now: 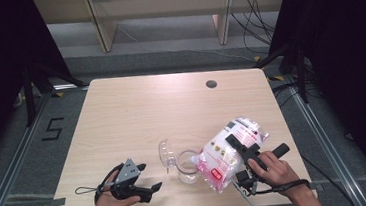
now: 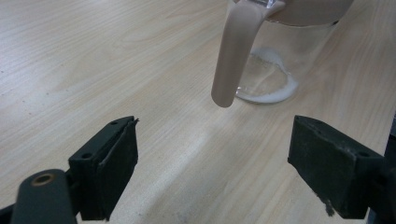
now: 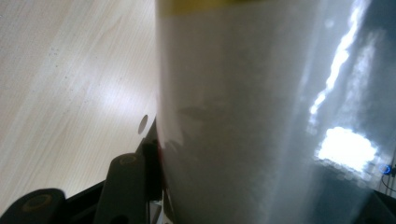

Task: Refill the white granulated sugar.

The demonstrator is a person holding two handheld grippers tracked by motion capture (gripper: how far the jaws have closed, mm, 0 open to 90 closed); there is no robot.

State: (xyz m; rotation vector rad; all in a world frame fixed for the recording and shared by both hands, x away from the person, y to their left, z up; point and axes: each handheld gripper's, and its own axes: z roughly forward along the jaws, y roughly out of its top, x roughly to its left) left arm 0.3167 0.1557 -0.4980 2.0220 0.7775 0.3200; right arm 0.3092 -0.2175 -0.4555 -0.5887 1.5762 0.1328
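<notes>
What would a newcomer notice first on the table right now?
The bag of white grains, held in the right gripper, tilts over the clear jug near the table's front edge. The jug's lid hangs open, with a thin white layer on its bottom. The left gripper waits open to the jug's left.

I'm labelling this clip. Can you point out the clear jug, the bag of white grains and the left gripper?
clear jug [image 1: 187,169]: high view, on its glass body.
bag of white grains [image 1: 225,154]: high view, on the middle of its printed front.
left gripper [image 1: 148,177]: high view, midway between its open fingertips.
</notes>
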